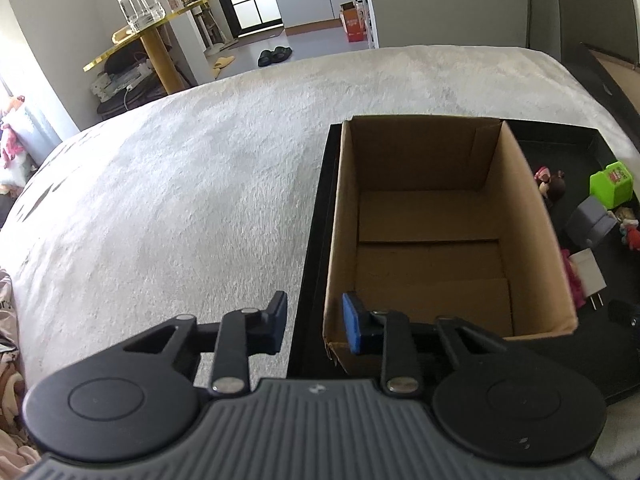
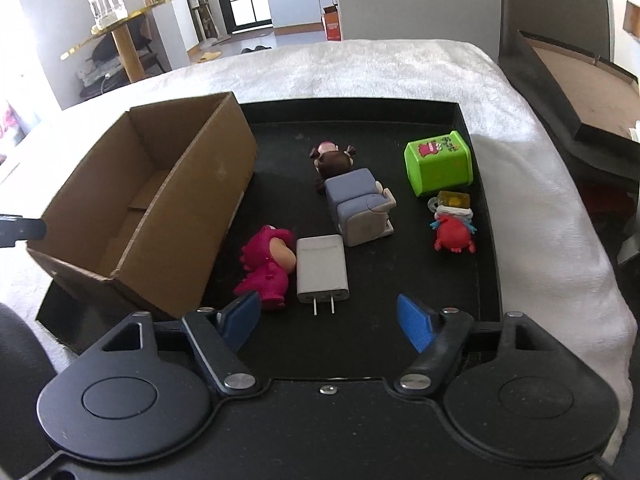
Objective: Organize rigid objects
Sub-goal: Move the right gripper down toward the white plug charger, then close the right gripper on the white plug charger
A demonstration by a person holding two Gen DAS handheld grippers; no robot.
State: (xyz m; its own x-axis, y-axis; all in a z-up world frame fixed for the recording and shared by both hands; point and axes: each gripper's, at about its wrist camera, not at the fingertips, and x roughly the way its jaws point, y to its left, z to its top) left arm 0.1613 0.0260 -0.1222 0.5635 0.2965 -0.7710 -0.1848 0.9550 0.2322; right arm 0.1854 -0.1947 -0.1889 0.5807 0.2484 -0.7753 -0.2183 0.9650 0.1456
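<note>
While both of my grippers hang over the bed, I note the white fuzzy cover (image 1: 180, 184) beneath them, with a black tray (image 2: 486, 280) resting on it. Ahead of my left gripper (image 1: 314, 322), whose fingers stand apart with nothing pressed between them, the near-left corner of the empty cardboard box (image 1: 424, 216) sits by the right finger. My right gripper (image 2: 328, 322) is likewise parted and empty; just beyond its left finger lie a pink figure (image 2: 266, 266) and a white charger (image 2: 322, 270), touching side by side, plug prongs toward me. Further ahead are a grey toy armchair (image 2: 360, 208) with a brown-haired figure (image 2: 334, 160) behind it, then a green cube (image 2: 438, 168) and a red figure (image 2: 454, 234) off the right finger. Beyond the bed I see a gold side table (image 1: 154, 46) carrying a glass jar (image 1: 140, 2). A small yellow item (image 2: 454, 200) above the red figure I cannot identify.
</note>
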